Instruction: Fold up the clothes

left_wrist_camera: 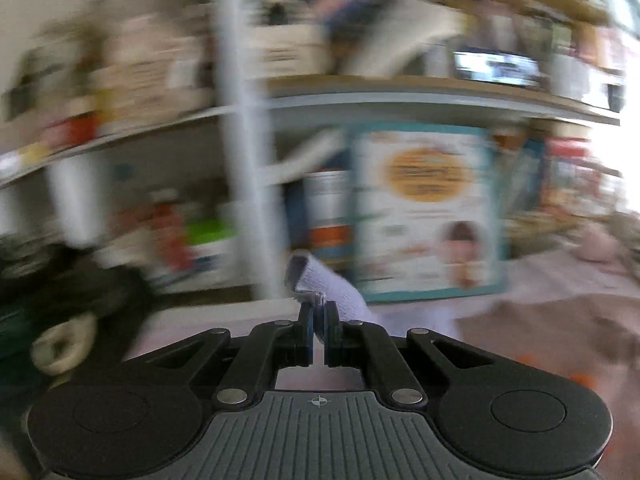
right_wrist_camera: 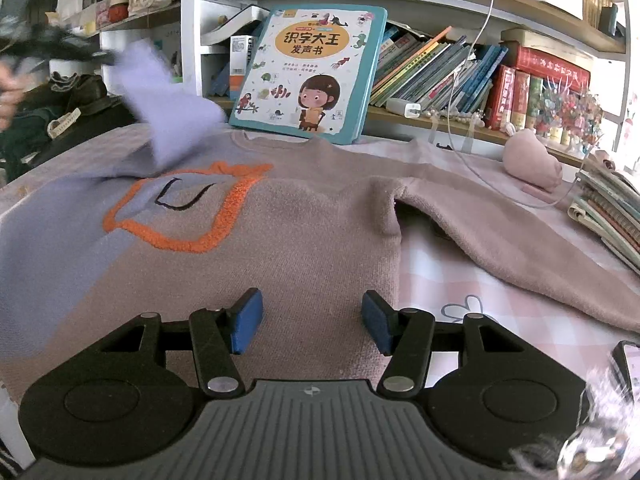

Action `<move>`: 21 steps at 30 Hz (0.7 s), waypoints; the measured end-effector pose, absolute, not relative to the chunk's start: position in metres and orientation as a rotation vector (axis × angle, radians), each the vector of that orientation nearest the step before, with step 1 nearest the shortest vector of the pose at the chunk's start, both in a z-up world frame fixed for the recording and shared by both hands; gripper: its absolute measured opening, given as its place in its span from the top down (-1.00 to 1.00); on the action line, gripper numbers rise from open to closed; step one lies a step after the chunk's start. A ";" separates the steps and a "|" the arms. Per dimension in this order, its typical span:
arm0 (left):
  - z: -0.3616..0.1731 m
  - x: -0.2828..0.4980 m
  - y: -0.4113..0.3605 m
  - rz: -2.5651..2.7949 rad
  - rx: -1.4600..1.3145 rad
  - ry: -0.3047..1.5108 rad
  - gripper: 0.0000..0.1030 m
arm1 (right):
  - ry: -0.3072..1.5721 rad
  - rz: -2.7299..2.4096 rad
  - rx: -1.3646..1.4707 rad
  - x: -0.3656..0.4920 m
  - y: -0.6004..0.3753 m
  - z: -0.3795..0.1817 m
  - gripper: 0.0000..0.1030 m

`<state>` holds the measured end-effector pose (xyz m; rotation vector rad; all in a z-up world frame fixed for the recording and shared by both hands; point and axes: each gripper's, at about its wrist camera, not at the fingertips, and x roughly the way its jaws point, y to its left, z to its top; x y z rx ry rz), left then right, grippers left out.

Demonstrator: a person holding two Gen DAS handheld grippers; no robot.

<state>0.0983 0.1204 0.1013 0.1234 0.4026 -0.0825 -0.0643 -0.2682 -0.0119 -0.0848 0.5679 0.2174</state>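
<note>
A brown and lilac sweater (right_wrist_camera: 304,216) with an orange outlined patch lies flat on a pink checked cloth, its brown sleeve (right_wrist_camera: 500,232) stretched out to the right. The lilac sleeve (right_wrist_camera: 168,108) is lifted at the left, blurred. My left gripper (left_wrist_camera: 319,320) is shut on the lilac sleeve's ribbed cuff (left_wrist_camera: 320,280), held up off the surface. Seen from the right wrist, the left gripper (right_wrist_camera: 60,50) is a dark blur at the upper left. My right gripper (right_wrist_camera: 312,322) hovers open over the sweater's lower hem, nothing between its blue pads (right_wrist_camera: 248,320).
A teal children's book (right_wrist_camera: 308,72) leans on the shelf behind the sweater. Rows of books (right_wrist_camera: 460,72) fill the shelf. A pink pouch (right_wrist_camera: 528,156) and a white cable lie at the right, a book stack (right_wrist_camera: 608,216) at the far right, dark clothing (right_wrist_camera: 60,108) at left.
</note>
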 end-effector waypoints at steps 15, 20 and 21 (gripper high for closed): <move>0.093 0.087 0.222 0.274 0.163 0.426 0.92 | 0.570 0.211 -0.080 -0.064 -0.266 -0.011 -0.04; 0.092 0.086 0.234 0.335 0.178 0.419 0.92 | 0.570 0.213 -0.080 -0.064 -0.268 -0.011 -0.04; 0.093 0.084 0.236 0.339 0.174 0.414 0.91 | 0.570 0.214 -0.081 -0.063 -0.268 -0.011 -0.04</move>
